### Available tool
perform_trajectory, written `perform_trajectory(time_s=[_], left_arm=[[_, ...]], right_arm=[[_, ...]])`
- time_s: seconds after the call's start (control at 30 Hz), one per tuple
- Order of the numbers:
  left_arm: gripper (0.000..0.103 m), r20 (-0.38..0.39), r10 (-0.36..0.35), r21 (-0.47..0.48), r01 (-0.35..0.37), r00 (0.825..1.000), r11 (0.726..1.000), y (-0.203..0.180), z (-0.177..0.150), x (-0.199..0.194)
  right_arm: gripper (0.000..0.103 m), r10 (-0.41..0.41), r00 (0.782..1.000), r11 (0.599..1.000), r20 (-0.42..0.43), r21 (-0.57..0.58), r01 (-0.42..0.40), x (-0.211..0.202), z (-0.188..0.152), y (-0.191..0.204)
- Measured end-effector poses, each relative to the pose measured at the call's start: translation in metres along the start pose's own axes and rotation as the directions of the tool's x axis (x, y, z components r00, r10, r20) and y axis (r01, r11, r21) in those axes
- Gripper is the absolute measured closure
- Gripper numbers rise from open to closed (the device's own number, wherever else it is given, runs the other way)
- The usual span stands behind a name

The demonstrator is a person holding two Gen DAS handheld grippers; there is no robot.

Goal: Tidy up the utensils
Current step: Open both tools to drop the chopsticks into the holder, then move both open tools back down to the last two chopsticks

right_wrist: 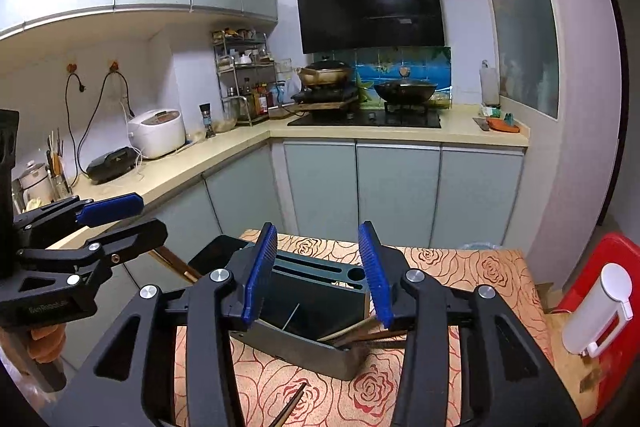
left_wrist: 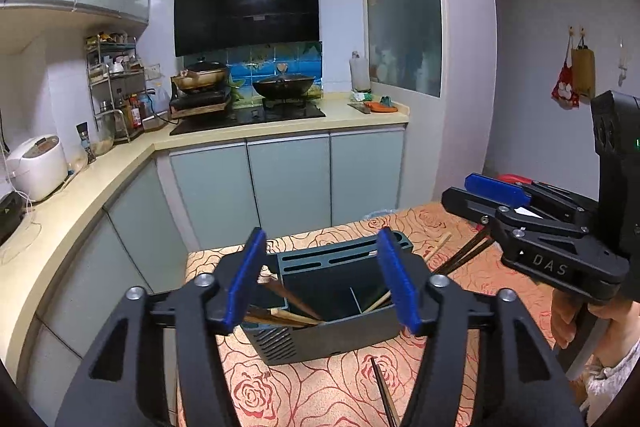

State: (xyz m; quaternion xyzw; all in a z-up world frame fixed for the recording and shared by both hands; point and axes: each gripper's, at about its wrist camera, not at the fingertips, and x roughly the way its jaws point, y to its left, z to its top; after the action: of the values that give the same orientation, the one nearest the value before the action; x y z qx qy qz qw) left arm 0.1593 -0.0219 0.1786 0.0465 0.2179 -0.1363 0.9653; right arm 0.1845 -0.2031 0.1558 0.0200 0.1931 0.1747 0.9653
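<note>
Left wrist view has us looking down over the dark utensil holder (left_wrist: 332,311) on the rose-patterned tablecloth (left_wrist: 320,387), and we take that holder as our landmark. Our left gripper (left_wrist: 322,281) hangs just above its near wall with the blue pads standing wide apart and nothing between them. Brown chopsticks (left_wrist: 288,303) lean inside its left compartment, and a paler pair (left_wrist: 378,303) rests in the right one.

From the right wrist view, our right gripper (right_wrist: 320,277) is likewise over the holder (right_wrist: 304,331), jaws moderately open and empty, with sticks (right_wrist: 360,333) poking out over the holder's near right corner.

One loose chopstick (left_wrist: 384,391) lies on the cloth just in front of the holder, and more sticks (left_wrist: 460,253) lie behind it to the right, so we judge the sorting unfinished.

The risks, as we see them: the holder looks light and sits on slippery cloth, so a pad nudging its rim could skid or tip it. The leaning sticks overhang the edge; brushing them could lever them out. With both tools crowded over one small box, our grippers could also knock each other. The thin stick lying flat may slip from the pads.
</note>
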Motion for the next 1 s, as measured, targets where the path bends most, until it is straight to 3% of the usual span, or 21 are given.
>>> perform_trajectory(time_s=[0.07, 0.37, 0.7, 1.0], left_arm=[[0.038, 0.004, -0.008, -0.011, 0.008, 1.000, 1.000, 0.002, -0.004, -0.006], [0.030, -0.033, -0.037, -0.043, 0.036, 0.999, 0.998, 0.008, -0.042, -0.019], [0.030, -0.155, -0.012, -0.059, 0.003, 0.988, 0.998, 0.014, -0.137, -0.016], [0.030, -0.295, -0.039, -0.094, 0.011, 0.955, 0.995, 0.013, -0.220, -0.010]], right_arm=[[0.061, 0.003, 1.000, 1.000, 0.010, 0.004, -0.003, -0.008, -0.001, -0.001], [0.057, 0.011, 1.000, 1.000, 0.012, 0.018, -0.011, -0.043, -0.028, -0.007], [0.057, -0.006, 0.997, 1.000, -0.083, 0.017, 0.007, -0.062, -0.106, -0.007], [0.057, -0.023, 0.971, 0.999, -0.238, 0.022, 0.029, -0.063, -0.194, 0.002]])
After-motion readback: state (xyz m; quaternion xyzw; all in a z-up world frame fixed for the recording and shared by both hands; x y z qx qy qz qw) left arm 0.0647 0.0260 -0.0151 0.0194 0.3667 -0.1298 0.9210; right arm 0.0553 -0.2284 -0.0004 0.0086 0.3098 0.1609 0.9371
